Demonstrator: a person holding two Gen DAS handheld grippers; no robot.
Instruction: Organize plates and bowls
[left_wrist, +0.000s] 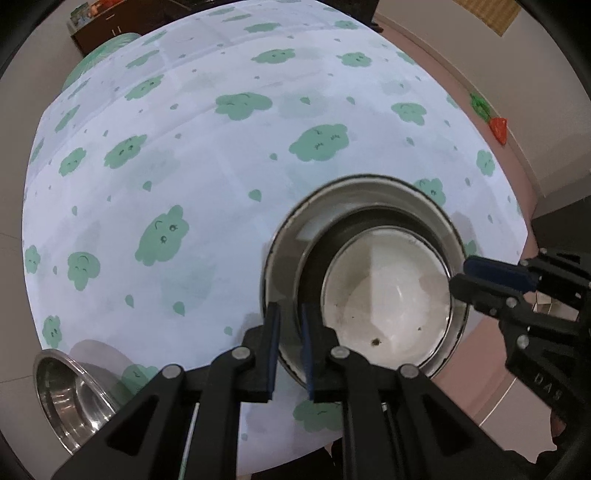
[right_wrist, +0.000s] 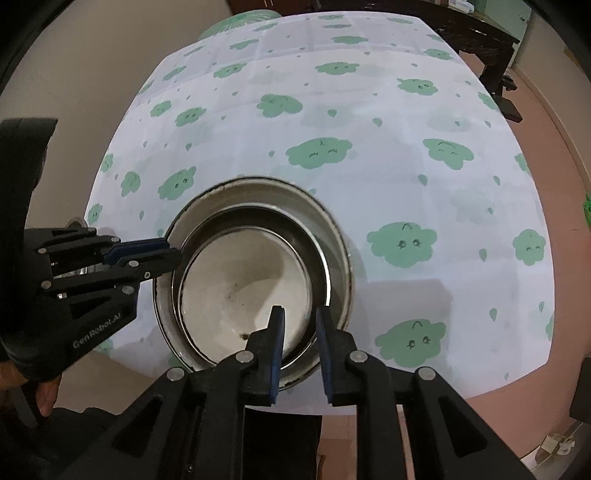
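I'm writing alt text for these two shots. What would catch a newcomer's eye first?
First, the nested bowls: a white bowl inside steel ones, near the table's front edge. Next, the tablecloth dotted with green cloud faces. Then the black tongs on opposite sides of the stack: left tongs astride its rim, right tongs likewise.

I see a matt white cloth with printed green clouds. On it, the nested bowls look like polished metal, the innermost glossy white inside. Left of them, another metal bowl shines. Gripper fingers are matt black plastic.
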